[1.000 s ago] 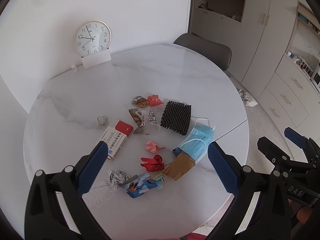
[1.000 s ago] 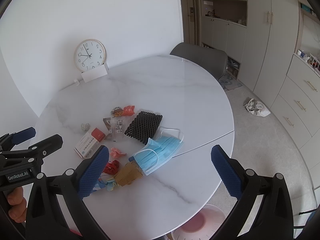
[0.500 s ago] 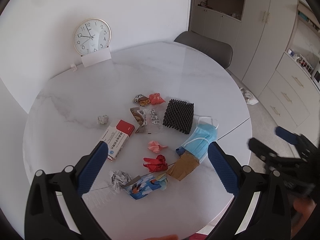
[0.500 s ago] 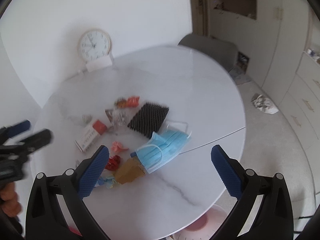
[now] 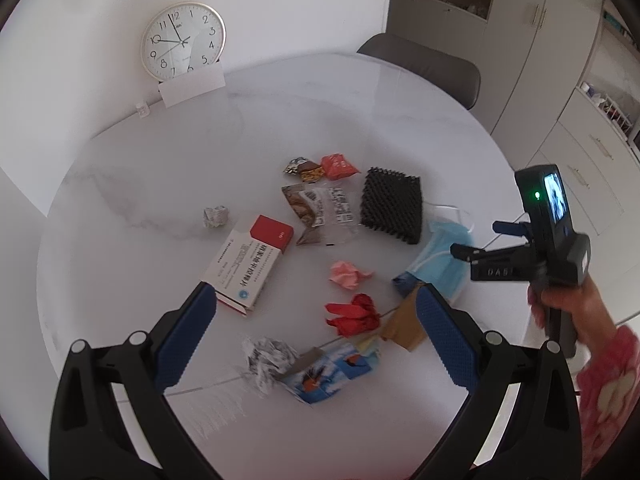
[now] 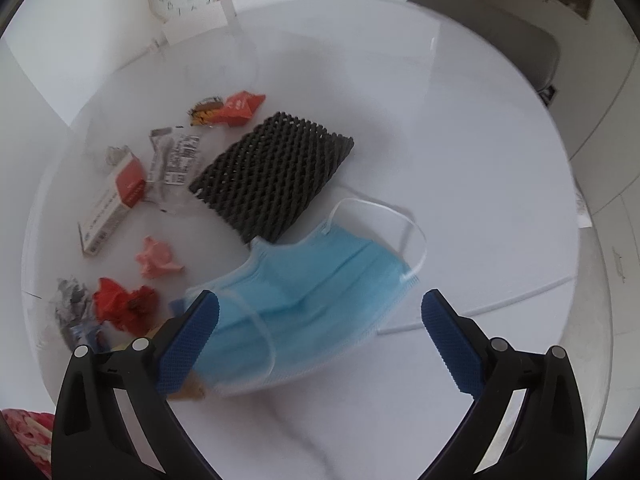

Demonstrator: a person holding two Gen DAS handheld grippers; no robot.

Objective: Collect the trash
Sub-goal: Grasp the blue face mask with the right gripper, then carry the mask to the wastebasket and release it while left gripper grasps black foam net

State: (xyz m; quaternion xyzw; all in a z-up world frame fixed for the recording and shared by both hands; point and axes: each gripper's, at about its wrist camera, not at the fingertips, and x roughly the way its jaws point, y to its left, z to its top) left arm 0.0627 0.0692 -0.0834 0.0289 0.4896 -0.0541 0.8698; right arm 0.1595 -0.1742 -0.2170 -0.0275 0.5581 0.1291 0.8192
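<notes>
Item in hand: pale blue pleated surgical mask with white ear loops [image 6: 320, 300], lying flat on the round white marble counter [image 6: 460, 160], directly ahead of your right claw [image 6: 320, 328], whose blue-padded fingers stand wide apart with nothing between them. Your left claw [image 5: 316, 332] hangs equally spread and empty above the near heap. Recommended handling: bring the right claw down over the mask's middle folds, not the thin loops, and pinch a ridge of fabric, since it will likely lie limp and slip from a shallow bite. Obstruction: black foam mesh sleeve [image 6: 272, 176], just beyond the right claw, with its near corner resting over the mask's far edge; lift slowly so it slides off. To the right claw's left: brown cardboard scrap [image 6: 192, 390] tucked under the mask, crumpled red wrapper [image 6: 120, 300], crumpled pink paper [image 6: 156, 258], grey foil ball [image 6: 72, 300]. Farther left and beyond: red-and-white medicine box [image 6: 114, 200], clear printed packet [image 6: 172, 164], orange snack wrapper [image 6: 240, 106]. Under the left claw: blue printed wrapper [image 5: 332, 372]. Far rim: white wall clock [image 5: 183, 40].
</notes>
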